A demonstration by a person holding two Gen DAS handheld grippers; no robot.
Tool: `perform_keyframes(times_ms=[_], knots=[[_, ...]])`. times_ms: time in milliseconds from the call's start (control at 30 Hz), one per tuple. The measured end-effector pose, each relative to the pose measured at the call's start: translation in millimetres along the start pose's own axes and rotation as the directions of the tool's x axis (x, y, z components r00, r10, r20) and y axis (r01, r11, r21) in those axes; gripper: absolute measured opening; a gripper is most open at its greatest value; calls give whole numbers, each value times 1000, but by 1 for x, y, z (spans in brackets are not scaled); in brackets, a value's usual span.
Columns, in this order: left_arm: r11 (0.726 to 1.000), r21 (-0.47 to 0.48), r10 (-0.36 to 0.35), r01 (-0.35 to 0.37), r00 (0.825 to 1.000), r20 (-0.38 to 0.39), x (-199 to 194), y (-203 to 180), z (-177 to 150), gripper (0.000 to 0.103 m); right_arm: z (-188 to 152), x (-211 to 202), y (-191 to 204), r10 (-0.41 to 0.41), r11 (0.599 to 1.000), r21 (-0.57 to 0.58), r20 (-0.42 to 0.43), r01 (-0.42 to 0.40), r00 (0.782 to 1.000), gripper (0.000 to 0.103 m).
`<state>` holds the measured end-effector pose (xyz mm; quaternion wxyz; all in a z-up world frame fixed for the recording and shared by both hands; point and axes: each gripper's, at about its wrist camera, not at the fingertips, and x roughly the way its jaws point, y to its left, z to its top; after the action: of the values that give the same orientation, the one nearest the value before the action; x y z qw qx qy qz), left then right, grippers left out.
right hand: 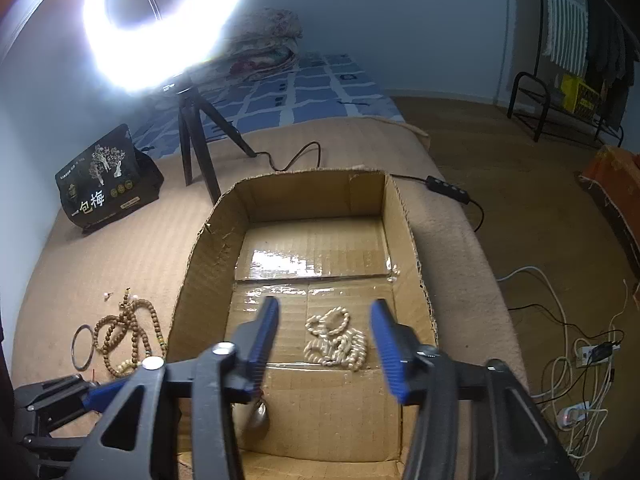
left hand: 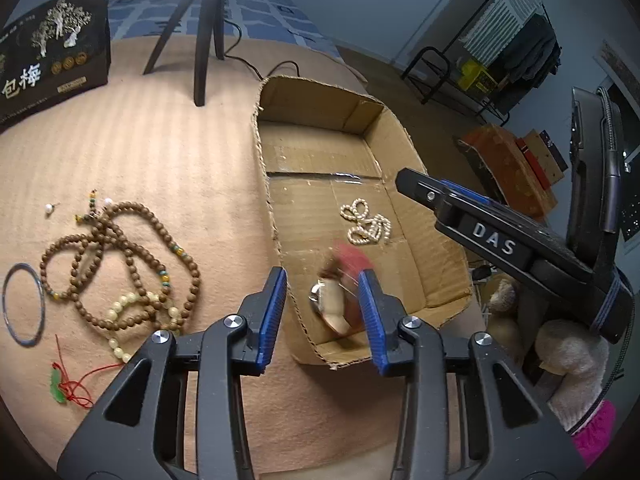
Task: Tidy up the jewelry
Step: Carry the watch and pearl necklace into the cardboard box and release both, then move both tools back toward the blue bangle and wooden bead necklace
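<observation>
An open cardboard box (left hand: pixel 404 148) sits on the tan bedspread; it also shows in the right wrist view (right hand: pixel 400 216). A cream pearl necklace (left hand: pixel 366 222) lies inside it, seen too in the right wrist view (right hand: pixel 338 340). My left gripper (left hand: pixel 324 312) is open over the box's near end. A blurred item with a cream and silver body and red tassel (left hand: pixel 334 300) is between and below its fingers, inside the box. My right gripper (right hand: pixel 324 340) is open and empty above the box. A brown bead necklace (left hand: pixel 120 264), yellow bead bracelet (left hand: pixel 120 304), silver bangle (left hand: pixel 22 304), green pendant on red cord (left hand: pixel 60 386) and small pearl earring (left hand: pixel 49 209) lie left of the box.
A black printed bag (left hand: pixel 52 56) stands at the back left. A ring light tripod (left hand: pixel 200 40) stands behind the box, with its lit ring (right hand: pixel 160 20) overhead. The right gripper's body (left hand: pixel 520 248) reaches in from the right. Cables and power strips (right hand: pixel 580 360) lie on the floor.
</observation>
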<state>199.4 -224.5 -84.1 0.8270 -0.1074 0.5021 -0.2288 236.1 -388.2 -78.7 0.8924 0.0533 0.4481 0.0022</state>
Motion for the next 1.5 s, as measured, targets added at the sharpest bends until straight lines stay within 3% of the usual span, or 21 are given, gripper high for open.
perform_keyframes(times_ms=[467, 900, 967, 1033, 1100, 1200, 1500], knots=[[997, 43, 57, -59, 997, 46, -28, 9, -7, 38, -1, -22, 11, -11, 1000, -18, 35, 12, 999, 70], [993, 10, 116, -117, 988, 106, -72, 62, -7, 38, -4, -40, 49, 31, 998, -52, 56, -28, 998, 74], [992, -3, 129, -129, 986, 109, -79, 73, -7, 41, -5, -42, 59, 31, 997, -72, 61, -27, 998, 75], [990, -16, 141, -140, 983, 113, -87, 85, -8, 57, -5, -42, 66, 45, 996, -78, 58, -40, 997, 77], [988, -31, 156, -153, 980, 125, -96, 99, -10, 63, -5, -41, 76, 64, 995, -79, 52, -59, 997, 81], [984, -54, 177, -172, 977, 120, -104, 119, -11, 64, -7, -38, 89, 90, 993, -79, 45, -86, 995, 85], [966, -155, 223, -207, 971, 88, -118, 183, -19, 64, -11, -9, 137, 168, 980, -107, -32, -170, 985, 85]])
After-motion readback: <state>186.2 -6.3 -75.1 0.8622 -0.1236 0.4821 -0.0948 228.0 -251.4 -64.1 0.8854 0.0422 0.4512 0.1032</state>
